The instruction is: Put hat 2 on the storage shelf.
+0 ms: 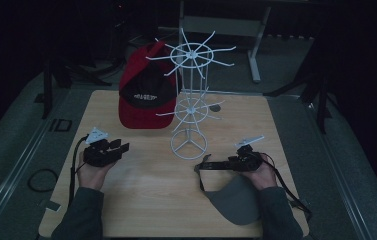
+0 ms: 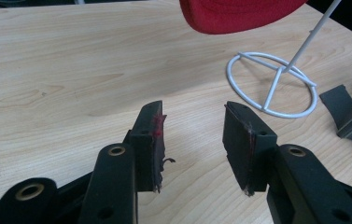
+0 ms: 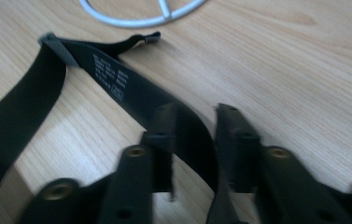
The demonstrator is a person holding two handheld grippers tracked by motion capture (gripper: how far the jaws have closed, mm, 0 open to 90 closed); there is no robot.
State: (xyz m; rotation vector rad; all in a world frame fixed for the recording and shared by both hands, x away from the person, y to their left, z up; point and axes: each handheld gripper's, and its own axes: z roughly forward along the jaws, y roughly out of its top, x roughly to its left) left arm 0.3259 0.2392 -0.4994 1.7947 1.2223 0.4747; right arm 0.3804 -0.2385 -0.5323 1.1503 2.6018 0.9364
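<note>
A grey cap [image 1: 236,200] lies at the table's front right, brim toward me. Its dark back band [image 3: 117,86] stretches left across the wood. My right gripper [image 1: 216,165] lies low over that band. In the right gripper view the band runs between the jaws [image 3: 194,112], which stand apart around it without clamping it. My left gripper [image 1: 121,149] rests at the table's left, open with nothing between its jaws [image 2: 192,112]. A red and black cap [image 1: 146,100] hangs on the white wire rack [image 1: 190,100] at the back centre.
The rack's ring base [image 2: 271,88] stands on the wooden table [image 1: 141,200] between the two grippers, close to the strap end [image 2: 346,116]. Bare wood lies in front of the left gripper. Dark floor and stands surround the table.
</note>
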